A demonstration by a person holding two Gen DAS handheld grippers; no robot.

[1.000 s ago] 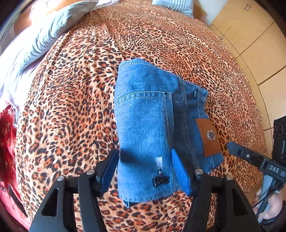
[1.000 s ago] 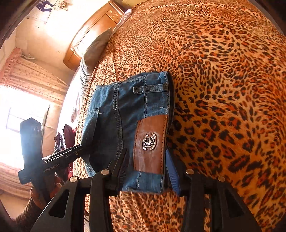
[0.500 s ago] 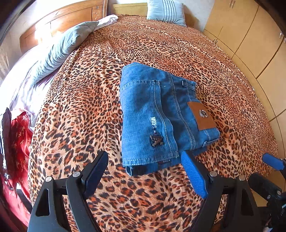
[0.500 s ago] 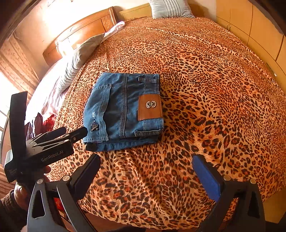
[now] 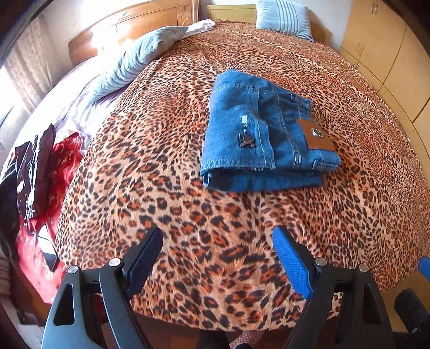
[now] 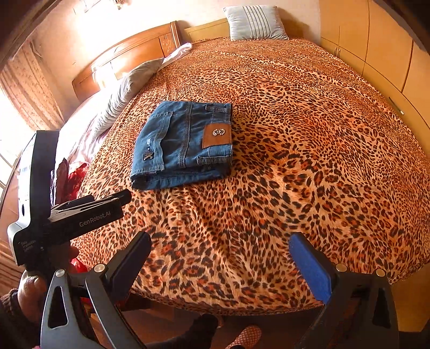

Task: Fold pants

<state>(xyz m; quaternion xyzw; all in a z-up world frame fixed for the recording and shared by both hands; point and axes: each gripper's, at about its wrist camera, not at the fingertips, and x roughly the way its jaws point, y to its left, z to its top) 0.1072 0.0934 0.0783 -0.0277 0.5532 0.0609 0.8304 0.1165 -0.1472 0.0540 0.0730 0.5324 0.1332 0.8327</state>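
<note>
Two tools sit under my control, and both stand wide with nothing between their jaws. My left tool (image 5: 217,257) hangs over the near edge of the bed, one pad black and the other blue, with only leopard-print bedspread (image 5: 166,150) showing through the gap. My right tool (image 6: 219,257) is spread wider still, also over bare bedspread near the bed's foot edge, and from its camera I see the left tool's body off to the side of the jeans, gripped by a hand (image 6: 32,284) in a dark sleeve.

The folded jeans (image 5: 258,134) lie flat on the bedspread as a compact blue denim bundle, well apart from both tools. On top of the jeans I see a brown leather waistband patch (image 5: 314,134) with a metal emblem, and beside it a small metal ornament (image 5: 246,140) on the pocket. The fold's layered edge faces me.

Beyond the jeans, toward the wooden headboard (image 6: 126,56), a grey pillow (image 5: 137,61) lies on pale sheets, and a striped light-blue cushion (image 6: 254,22) stands at the far end of the bed. To the far side of the jeans runs a row of wooden wardrobe doors (image 6: 376,45). Red patterned fabric (image 5: 61,161) is heaped at the bed's edge on the pillow side.
</note>
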